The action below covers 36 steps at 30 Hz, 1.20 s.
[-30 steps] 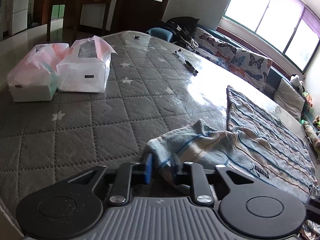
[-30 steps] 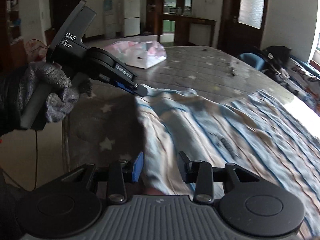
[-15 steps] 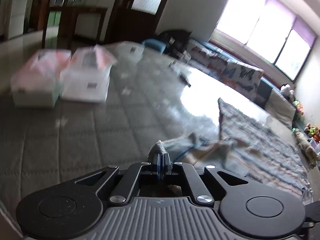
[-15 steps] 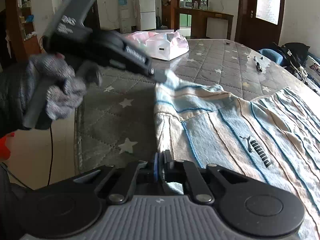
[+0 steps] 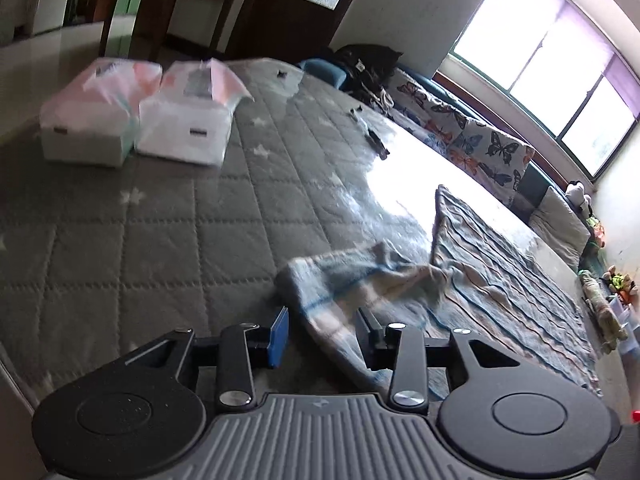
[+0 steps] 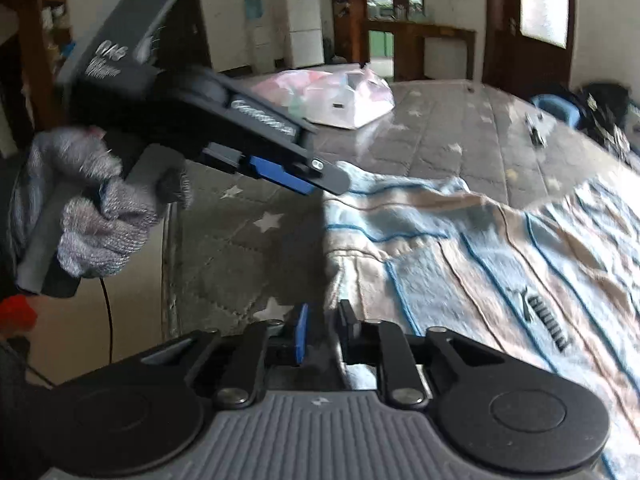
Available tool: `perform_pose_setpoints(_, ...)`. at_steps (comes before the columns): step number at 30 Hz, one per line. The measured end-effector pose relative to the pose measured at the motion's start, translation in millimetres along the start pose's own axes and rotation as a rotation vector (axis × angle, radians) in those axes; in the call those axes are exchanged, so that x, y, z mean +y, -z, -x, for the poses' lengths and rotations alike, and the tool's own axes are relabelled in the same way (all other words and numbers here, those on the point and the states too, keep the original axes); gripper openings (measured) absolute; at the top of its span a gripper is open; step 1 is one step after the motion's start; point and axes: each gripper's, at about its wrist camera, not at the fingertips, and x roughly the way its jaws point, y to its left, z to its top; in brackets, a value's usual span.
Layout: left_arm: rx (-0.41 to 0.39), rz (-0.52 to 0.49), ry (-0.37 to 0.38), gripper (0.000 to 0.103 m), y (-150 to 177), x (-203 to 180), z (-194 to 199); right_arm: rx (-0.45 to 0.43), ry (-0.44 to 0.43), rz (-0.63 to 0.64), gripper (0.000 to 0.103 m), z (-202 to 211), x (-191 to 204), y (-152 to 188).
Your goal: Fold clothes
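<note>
**Legible markings: two items**

The left gripper [image 6: 320, 178], seen from the right wrist view, carries white lettering on its grey body; motion blur leaves only "DAS" readable, smaller lines beneath illegible. The striped shirt [image 6: 500, 248] bears a dark printed logo, letters too blurred to read.

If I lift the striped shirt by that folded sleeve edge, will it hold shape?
Probably not: the striped shirt lies wrinkled and bunched, so it looks floppy. It seems thin, likely light. On the quilted mattress it may drag rather than slide cleanly.
</note>
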Motion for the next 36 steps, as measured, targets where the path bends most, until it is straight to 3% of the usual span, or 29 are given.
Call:
perform_pose_setpoints(8,0.016,0.03,-0.008,0.041,-1,-3,-9,-0.04,0.009,-0.033,0.023,-5,-6,-8)
perform_pose_setpoints(12,0.015,0.032,-0.009,0.037,-3,-6,-13,-0.026,-0.006,0.007,0.031,-11,2,-6)
perform_pose_setpoints(14,0.012,0.032,-0.01,0.016,-3,-6,-15,-0.035,-0.011,0.0,0.03,-6,1,-6)
perform_pose_setpoints(17,-0.002,0.039,0.007,0.006,-2,-6,-14,-0.055,0.007,-0.012,0.03,7,-2,-4)
perform_pose_setpoints(20,-0.039,0.017,0.052,0.004,-2,-11,-5,-0.073,0.034,-0.051,0.03,26,-9,3)
perform_pose_setpoints(24,-0.086,-0.085,0.168,0.004,-3,-31,11,-0.101,0.09,-0.115,0.03,55,-20,18)
perform_pose_setpoints(29,-0.074,-0.323,0.314,0.004,6,-74,20,-0.137,0.194,-0.236,0.03,92,-41,45)
perform_pose_setpoints(33,-0.025,-0.496,0.413,0.004,21,-105,17,-0.161,0.271,-0.346,0.03,114,-59,67)
perform_pose_setpoints(36,0.03,-0.583,0.446,0.004,34,-117,9,-0.171,0.311,-0.413,0.03,126,-70,80)
